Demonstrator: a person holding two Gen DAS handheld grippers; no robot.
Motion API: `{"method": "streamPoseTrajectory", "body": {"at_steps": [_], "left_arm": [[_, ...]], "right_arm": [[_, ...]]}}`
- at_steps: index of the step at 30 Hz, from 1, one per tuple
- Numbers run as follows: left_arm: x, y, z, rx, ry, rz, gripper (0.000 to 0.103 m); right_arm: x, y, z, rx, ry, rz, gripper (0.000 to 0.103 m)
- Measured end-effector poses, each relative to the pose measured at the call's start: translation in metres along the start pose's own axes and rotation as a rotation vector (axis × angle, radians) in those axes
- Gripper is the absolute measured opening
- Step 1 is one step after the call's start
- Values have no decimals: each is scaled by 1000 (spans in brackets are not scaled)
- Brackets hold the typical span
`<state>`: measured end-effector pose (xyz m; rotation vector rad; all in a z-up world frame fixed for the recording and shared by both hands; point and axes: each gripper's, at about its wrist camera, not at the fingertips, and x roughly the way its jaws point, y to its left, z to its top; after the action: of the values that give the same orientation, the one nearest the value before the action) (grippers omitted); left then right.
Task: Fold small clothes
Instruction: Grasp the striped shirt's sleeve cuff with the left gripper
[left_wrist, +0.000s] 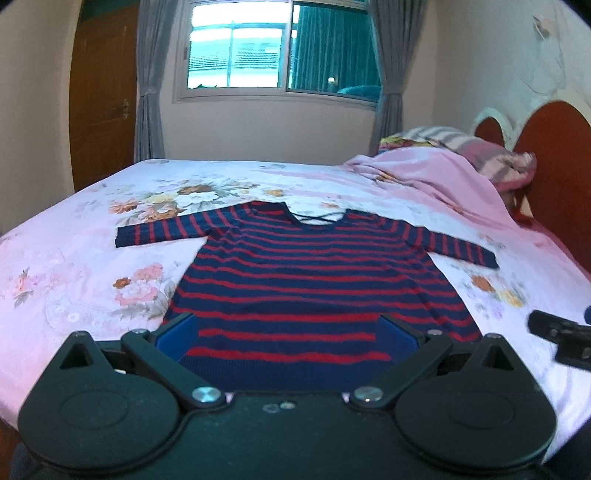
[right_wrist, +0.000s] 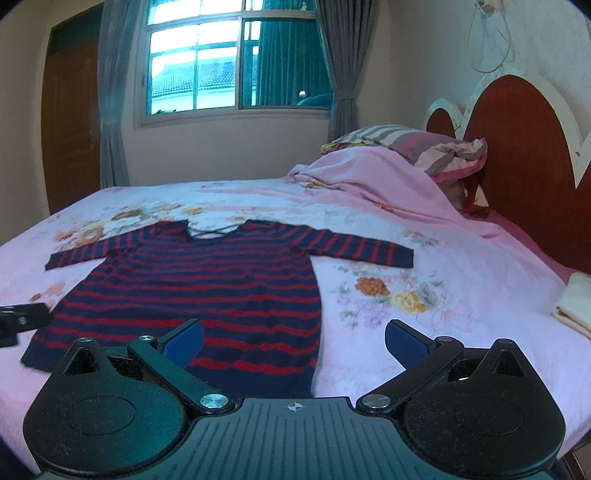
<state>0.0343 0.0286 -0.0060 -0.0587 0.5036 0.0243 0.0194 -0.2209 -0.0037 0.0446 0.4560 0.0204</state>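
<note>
A striped sweater (left_wrist: 306, 280) lies flat on the bed (left_wrist: 55, 258), unfolded. Both tongs, left (left_wrist: 288, 332) and right (right_wrist: 293, 341), hover apart near its hem; next, probably grasp a sleeve.

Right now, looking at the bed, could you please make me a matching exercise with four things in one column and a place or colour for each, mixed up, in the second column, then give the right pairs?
Things:
1. sweater
2. pillow
3. headboard
4. curtains

Descriptions:
A. grey, hanging at both sides of the window
B. navy with red stripes, spread flat on the bed sheet
C. striped, lying at the head of the bed
D. red-brown, standing against the wall

Right pairs: 1-B, 2-C, 3-D, 4-A
</note>
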Motion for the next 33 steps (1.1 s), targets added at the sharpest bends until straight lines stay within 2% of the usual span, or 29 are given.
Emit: {"method": "streamPoseTrajectory", "body": {"at_steps": [4, 6, 10, 12, 14, 16, 18, 22, 25, 33], "left_arm": [[38, 28, 23, -26, -19, 33, 101], [66, 52, 37, -73, -24, 38, 101], [139, 118, 65, -194, 36, 11, 101], [178, 164, 76, -325, 41, 28, 101], [211, 207, 79, -468, 46, 7, 101], [247, 254, 75, -641, 51, -54, 101], [278, 292, 68, -781, 61, -35, 100], [319, 341, 50, -972, 67, -64, 99], [334, 356, 46, -1021, 22, -96, 99], [355, 364, 55, -997, -25, -143, 98]], "right_arm": [[35, -7, 19, -3, -22, -39, 103], [56, -8, 30, -3, -26, -53, 103], [95, -9, 47, -11, -33, -70, 103], [113, -9, 52, -15, -31, -74, 103], [133, -12, 54, -20, -20, -84, 103], [153, -15, 53, -32, -4, -104, 103], [177, -24, 54, -40, 6, -139, 103], [224, -49, 58, -7, 20, -207, 103], [255, -71, 64, 33, 33, -260, 103], [297, -101, 80, 88, 32, -319, 103]]}}
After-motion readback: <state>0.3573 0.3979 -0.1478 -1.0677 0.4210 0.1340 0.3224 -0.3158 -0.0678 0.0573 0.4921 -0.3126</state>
